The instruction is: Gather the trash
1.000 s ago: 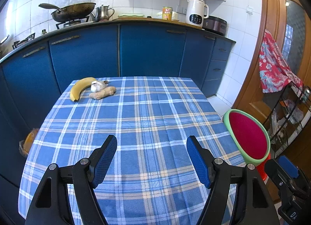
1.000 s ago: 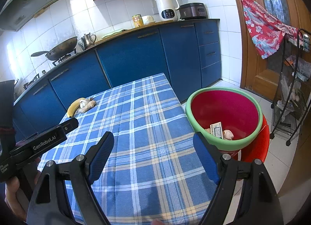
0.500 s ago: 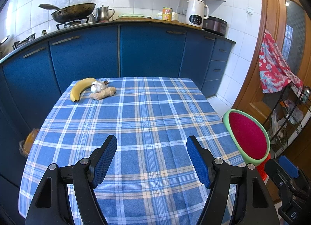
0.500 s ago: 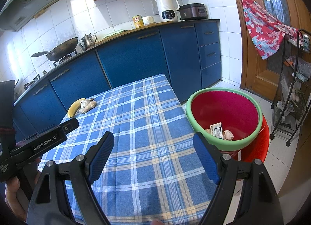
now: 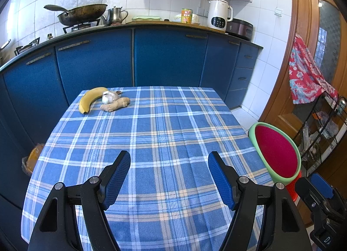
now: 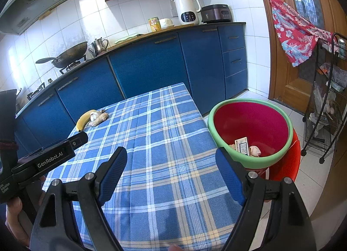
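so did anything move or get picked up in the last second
Nothing visibly changed. The left gripper and the right gripper hang open and empty over the checked tablecloth, exactly as before. The banana, garlic and ginger lie at the far corner, and the bin holds the same scraps.
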The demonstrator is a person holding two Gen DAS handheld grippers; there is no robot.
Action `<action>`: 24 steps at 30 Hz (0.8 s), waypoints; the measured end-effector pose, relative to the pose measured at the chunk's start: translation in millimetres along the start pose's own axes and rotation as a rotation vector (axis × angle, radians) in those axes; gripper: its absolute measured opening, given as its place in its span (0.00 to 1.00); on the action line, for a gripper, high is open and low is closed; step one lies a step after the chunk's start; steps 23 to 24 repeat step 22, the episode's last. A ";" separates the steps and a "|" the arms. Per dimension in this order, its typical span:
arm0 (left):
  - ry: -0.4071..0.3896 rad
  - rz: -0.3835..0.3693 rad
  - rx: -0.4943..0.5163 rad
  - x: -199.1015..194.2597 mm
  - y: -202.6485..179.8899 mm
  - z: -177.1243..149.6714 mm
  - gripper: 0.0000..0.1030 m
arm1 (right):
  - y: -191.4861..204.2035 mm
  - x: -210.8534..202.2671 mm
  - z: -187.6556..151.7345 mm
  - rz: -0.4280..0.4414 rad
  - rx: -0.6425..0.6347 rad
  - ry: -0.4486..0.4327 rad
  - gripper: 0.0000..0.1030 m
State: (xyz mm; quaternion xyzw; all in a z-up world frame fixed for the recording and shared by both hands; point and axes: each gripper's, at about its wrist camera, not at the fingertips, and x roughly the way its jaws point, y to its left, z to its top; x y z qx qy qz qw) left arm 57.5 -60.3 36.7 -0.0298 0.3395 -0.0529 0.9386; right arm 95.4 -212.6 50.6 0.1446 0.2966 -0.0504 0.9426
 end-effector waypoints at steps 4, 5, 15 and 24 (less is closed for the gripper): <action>0.000 0.000 -0.001 -0.4 0.1 0.0 0.73 | 0.2 -0.1 -0.1 0.000 0.000 0.000 0.81; 0.000 0.000 -0.001 -0.1 -0.2 -0.2 0.73 | 0.3 -0.2 -0.1 0.000 0.000 0.000 0.81; 0.000 0.000 0.000 -0.3 -0.2 -0.6 0.73 | 1.2 -0.4 0.5 0.001 -0.001 -0.001 0.81; 0.001 -0.002 0.001 -3.0 -0.7 0.7 0.73 | 1.0 -0.2 0.2 0.000 0.000 0.000 0.81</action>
